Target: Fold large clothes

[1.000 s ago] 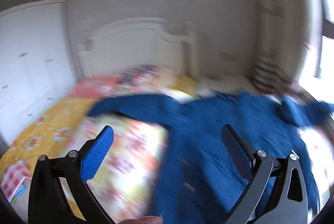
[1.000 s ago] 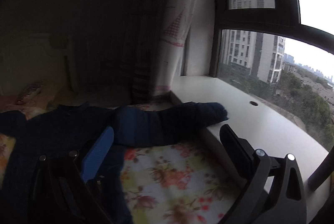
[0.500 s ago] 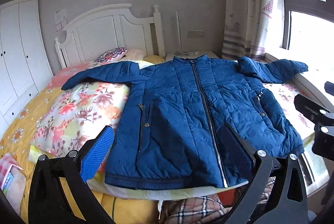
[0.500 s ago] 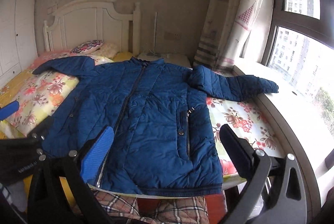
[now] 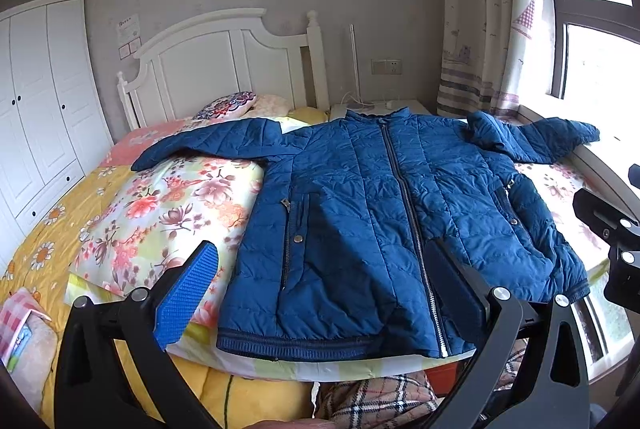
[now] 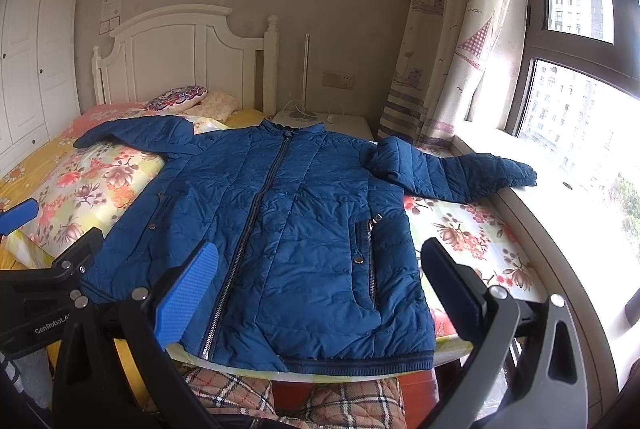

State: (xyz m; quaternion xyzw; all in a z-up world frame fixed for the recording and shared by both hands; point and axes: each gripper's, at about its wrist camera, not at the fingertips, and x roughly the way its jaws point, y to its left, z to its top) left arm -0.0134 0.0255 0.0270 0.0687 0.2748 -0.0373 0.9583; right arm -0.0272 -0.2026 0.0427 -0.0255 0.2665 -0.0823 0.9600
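A blue quilted jacket [image 5: 372, 217] [image 6: 280, 229] lies flat and zipped on the floral sheet, collar toward the headboard, hem at the near bed edge. Its left sleeve [image 5: 208, 145] stretches out over the sheet. The right sleeve [image 6: 456, 169] reaches onto the windowsill. My left gripper [image 5: 324, 293] hovers open above the hem, left of the zipper, nothing between its fingers. My right gripper [image 6: 320, 289] hovers open over the lower right front near the pocket, also empty. Neither touches the jacket.
A white headboard [image 5: 224, 61] and pillows [image 5: 232, 105] stand at the far end. White wardrobe [image 5: 36, 101] on the left, windowsill [image 6: 560, 205] and curtain [image 6: 452, 41] on the right. A plaid cloth [image 6: 240, 397] lies below the near bed edge. A nightstand [image 6: 320, 119] holds a lamp.
Both views swung from side glances, the left one blurred, to facing the whole jacket from the foot of the bed, then closed in a little. Both grippers stayed open.
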